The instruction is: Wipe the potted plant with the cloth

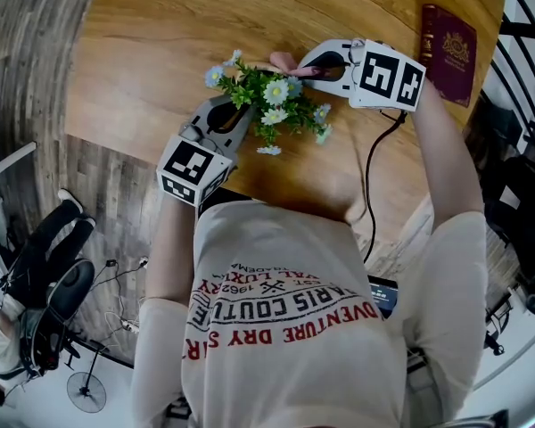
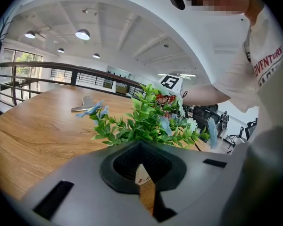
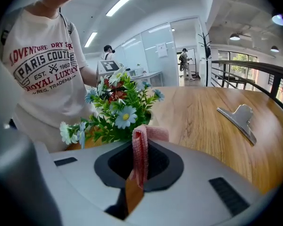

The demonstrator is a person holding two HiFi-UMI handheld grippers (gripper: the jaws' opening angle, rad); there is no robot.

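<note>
Curved wooden worktop (image 1: 143,52), pale oak grain, potted plant (image 1: 272,105) with daisy-like flowers toward the near edge, base hidden, dark red booklet (image 1: 448,52) flat by the far right edge, metal clip (image 3: 238,119) lying well apart, black cable (image 1: 372,181) trailing over the near edge

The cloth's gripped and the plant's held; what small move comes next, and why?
Probably ease the right gripper toward the potted plant until the pink cloth brushes the nearest leaves: the cloth appears just short of them, and the left gripper is clamped on the pot.
</note>
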